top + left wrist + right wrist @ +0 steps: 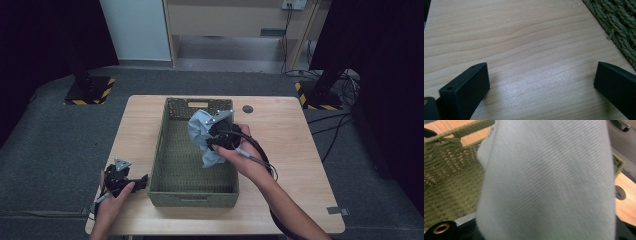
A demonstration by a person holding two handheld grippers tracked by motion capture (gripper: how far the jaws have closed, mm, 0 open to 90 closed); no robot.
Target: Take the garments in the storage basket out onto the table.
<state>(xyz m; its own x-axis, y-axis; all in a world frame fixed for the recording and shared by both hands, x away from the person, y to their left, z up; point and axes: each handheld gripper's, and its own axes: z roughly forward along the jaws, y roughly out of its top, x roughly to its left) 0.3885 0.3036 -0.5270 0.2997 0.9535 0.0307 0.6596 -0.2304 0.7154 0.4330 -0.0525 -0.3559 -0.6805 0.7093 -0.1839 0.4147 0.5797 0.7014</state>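
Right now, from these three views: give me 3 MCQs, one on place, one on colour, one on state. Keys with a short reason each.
1. Where is the light blue crumpled cloth?
A. flat on the table
B. held up over the green woven basket
C. on the floor

2. What colour is the basket?
A. olive green
B. red
C. white

3. How do the left gripper jaws stand?
A. shut on the cloth
B. shut on the basket rim
C. open over the bare light wooden table

Key: 1 B, the right gripper holds the cloth above the basket's inside. 2 A, the weave is green in all views. 3 C, the left gripper view shows bare wood between the parted jaws.
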